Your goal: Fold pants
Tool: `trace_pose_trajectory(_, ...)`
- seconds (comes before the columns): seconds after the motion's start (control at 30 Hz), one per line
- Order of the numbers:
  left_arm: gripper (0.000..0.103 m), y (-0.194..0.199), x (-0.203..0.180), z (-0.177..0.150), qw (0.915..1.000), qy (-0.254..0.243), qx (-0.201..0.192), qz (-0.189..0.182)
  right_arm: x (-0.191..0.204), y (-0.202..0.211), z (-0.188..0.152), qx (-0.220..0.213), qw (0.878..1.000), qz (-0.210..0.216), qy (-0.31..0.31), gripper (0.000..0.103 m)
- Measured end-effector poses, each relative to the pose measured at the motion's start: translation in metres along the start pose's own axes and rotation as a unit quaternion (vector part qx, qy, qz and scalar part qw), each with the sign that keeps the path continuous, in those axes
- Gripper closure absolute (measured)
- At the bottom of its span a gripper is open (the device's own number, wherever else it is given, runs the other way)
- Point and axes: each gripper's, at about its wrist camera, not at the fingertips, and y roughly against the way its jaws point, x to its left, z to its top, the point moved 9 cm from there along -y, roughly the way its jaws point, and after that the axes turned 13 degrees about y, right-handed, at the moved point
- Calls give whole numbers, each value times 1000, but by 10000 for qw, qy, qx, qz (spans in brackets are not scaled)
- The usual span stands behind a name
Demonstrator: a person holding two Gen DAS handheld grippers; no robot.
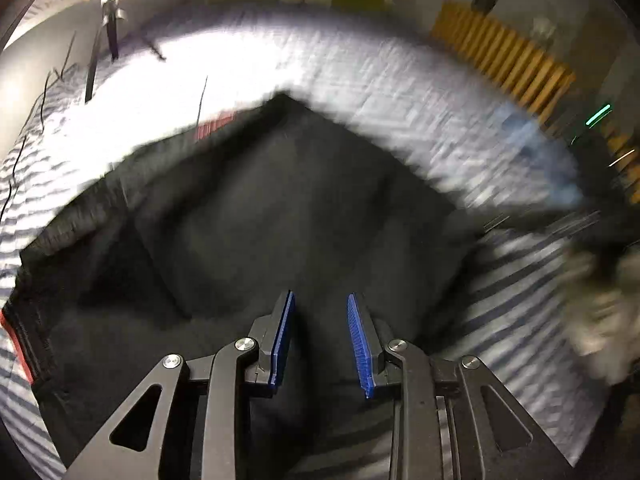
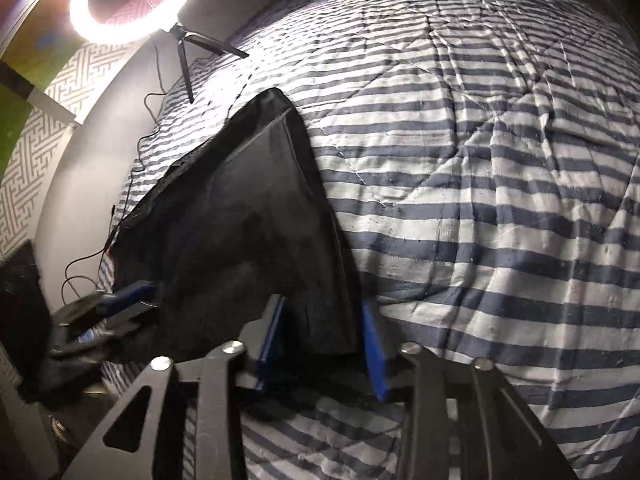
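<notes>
While the black pants lie folded into a wedge on the striped quilt, with their far tip pointing toward the ring light on its small tripod, both grippers sit at the near edge of the cloth. The right gripper straddles the near right corner: dark fabric fills the space between its blue pads, though whether the pads truly pinch it or only frame it I cannot tell. The left gripper hovers over the near left part of the pants with its jaws parted and the pads clear of the cloth beneath them, so it looks released; the left wrist view is smeared, which makes any finer reading unsafe. The step in hand seems to be taking up the near edge for the next fold — and doing it well probably means catching every layer at both corners, not just the top one, before lifting. The two hands should rise together and carry the edge evenly toward the far tip, keeping the cloth taut between them so no crease sets in. The red trim at the left edge is worth watching — if it drags or bunches, the fold will likely come out skewed.
</notes>
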Motion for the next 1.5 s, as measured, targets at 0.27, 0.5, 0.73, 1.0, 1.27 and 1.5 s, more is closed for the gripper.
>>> trace_pose_trajectory(0.27, 72, 25, 13, 14, 9983, 335, -326, -336, -8, -10, 5, -47, 9998, 166, 134, 56)
trace_pose_trajectory(0.5, 73, 15, 122, 42, 9753, 2178, -314, 199, 5, 0, 5, -108, 9998, 56, 129, 87)
trace_pose_trajectory(0.73, 56, 27, 127, 42, 9759, 2106, -462, 334, 4, -8, 8, -8, 9999, 92, 75, 84)
trace_pose_trajectory(1.0, 60, 67, 57, 14, 9934, 904, -610, -366, 14, 4, 18, -102, 9996, -195, 161, 93)
trace_pose_trajectory(1.27, 69, 40, 58, -15, 9965, 707, -107, -424, 38, 26, 29, -336, 9982, -398, 291, 96)
trace_pose_trajectory(1.5, 77, 65, 101, 50, 9787, 1778, -710, -739, 70, 46, 37, -497, 9958, -391, 658, 96)
